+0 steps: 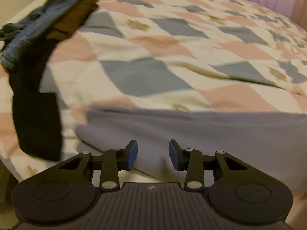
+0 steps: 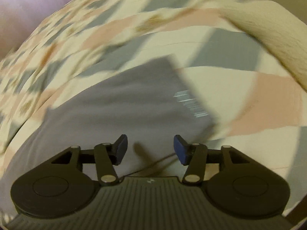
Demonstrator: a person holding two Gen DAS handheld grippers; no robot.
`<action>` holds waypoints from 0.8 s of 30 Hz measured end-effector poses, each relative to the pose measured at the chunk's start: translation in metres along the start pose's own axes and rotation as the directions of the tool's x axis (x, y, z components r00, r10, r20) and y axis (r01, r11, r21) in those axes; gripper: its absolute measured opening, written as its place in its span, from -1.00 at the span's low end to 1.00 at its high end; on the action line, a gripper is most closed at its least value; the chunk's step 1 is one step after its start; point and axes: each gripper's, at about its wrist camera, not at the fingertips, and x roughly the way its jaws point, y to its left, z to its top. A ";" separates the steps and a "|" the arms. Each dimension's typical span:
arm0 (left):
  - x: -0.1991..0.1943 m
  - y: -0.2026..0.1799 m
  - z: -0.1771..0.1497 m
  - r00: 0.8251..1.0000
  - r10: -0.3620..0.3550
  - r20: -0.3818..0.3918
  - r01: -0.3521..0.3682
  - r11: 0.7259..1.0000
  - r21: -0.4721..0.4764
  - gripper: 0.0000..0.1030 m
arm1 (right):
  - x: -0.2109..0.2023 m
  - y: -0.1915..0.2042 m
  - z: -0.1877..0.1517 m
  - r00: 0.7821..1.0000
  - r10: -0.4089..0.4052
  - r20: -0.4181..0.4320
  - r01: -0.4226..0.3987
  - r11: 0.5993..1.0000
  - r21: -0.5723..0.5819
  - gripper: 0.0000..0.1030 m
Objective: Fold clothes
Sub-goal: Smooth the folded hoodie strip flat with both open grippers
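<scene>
A: Start at the left of the left wrist view. What lies there?

B: At about nine o'clock a black garment (image 1: 36, 118) hangs or lies over the bed's edge. Above it, toward ten o'clock, a blue denim piece (image 1: 38, 26) rests on a brown folded piece (image 1: 76, 17); they touch. All three sit on the checked bedspread (image 1: 172, 44), which has pink, grey and cream diamonds.

A: And the thing being folded?

B: A grey garment (image 1: 201, 130) lies flat on the bedspread, filling the lower middle from six o'clock out to three o'clock. Its far edge runs straight across the view.

A: The left gripper?

B: The left gripper (image 1: 153, 156) is at six o'clock, just above the near part of the grey garment. Its fingers (image 1: 132, 155) stand apart with blue pads facing each other and nothing between them. I cannot tell whether the tips touch the cloth.

A: Now the right wrist view, again from the left.

B: It is blurred. The bedspread (image 2: 107, 32) sweeps from nine o'clock over to one o'clock. The grey garment (image 2: 119, 103) sits in the middle, one corner pointing to twelve o'clock, with pale printed marks near its right edge, too smeared to read. At two o'clock a cream fuzzy blanket (image 2: 272, 38) lies on the bed.

A: The right gripper?

B: The right gripper (image 2: 150, 149) is at six o'clock over the garment's near edge, fingers (image 2: 180, 150) spread wide, holding nothing.
</scene>
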 end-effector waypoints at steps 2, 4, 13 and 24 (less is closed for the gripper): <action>0.014 0.024 0.006 0.999 0.031 0.018 -0.031 1.000 -0.002 -0.09 | 0.000 0.034 -0.009 0.999 0.034 -0.009 -0.035 0.998 -0.055 -0.03; 0.033 0.045 0.011 0.999 0.044 0.013 -0.044 0.999 -0.026 -0.06 | -0.005 0.068 -0.025 0.998 0.067 -0.004 -0.067 0.994 -0.089 -0.03; 0.063 0.113 0.011 0.997 0.031 -0.072 -0.040 0.990 -0.134 -0.81 | -0.020 0.217 -0.125 0.980 0.161 -0.121 -0.184 0.960 -0.212 -0.03; 0.003 0.104 0.025 0.971 -0.088 -0.224 0.069 0.993 -0.091 0.23 | -0.078 0.274 -0.151 0.982 0.127 -0.142 -0.145 0.982 -0.120 0.26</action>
